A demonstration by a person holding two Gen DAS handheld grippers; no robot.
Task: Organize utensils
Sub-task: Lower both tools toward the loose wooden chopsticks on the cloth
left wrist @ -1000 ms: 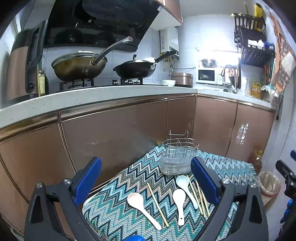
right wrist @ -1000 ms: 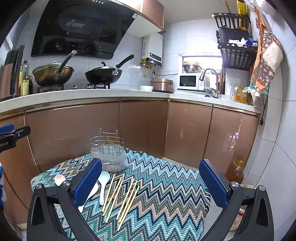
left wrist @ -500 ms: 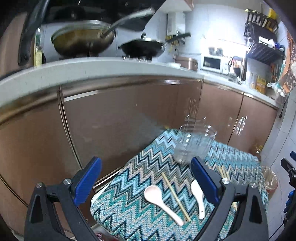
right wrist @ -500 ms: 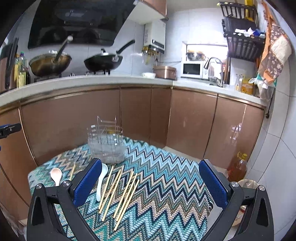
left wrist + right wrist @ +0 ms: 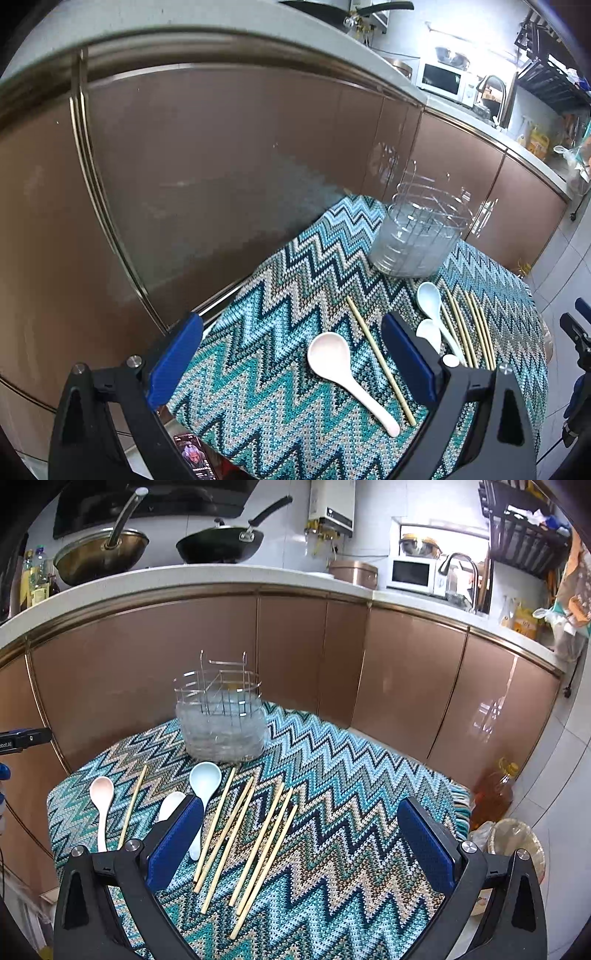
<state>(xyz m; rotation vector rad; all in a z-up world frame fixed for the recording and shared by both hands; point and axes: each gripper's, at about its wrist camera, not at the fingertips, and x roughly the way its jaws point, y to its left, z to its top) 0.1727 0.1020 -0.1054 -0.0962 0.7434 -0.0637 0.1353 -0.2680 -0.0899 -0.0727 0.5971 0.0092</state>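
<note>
Utensils lie loose on a small table covered with a zigzag cloth [image 5: 351, 775] in teal, white and brown; none of them sits in the wire utensil holder [image 5: 221, 716], which stands upright at the far side of the cloth, its lower part wrapped in clear plastic. In the right wrist view a pale pink spoon [image 5: 101, 805] lies at the far left with a single chopstick [image 5: 133, 805] just beside it on the right; next come a white spoon [image 5: 170, 805], partly hidden behind a blue finger pad [image 5: 177, 842], and a light blue spoon [image 5: 203, 794] with its bowl near the holder; to the right of these a loose fan of chopsticks [image 5: 255, 834] runs from near to far, some touching or crossing. The right gripper [image 5: 301, 843] hangs above the near part of the cloth, jaws spread wide and holding nothing; the left gripper [image 5: 293, 363] is likewise wide apart and empty, poised over the left near corner, with the pink spoon [image 5: 343, 373] and the single chopstick [image 5: 380, 362] between its fingers in that view. Brown cabinet doors [image 5: 295, 657] stand behind the table; two woks [image 5: 218, 544] sit on the counter above.
</note>
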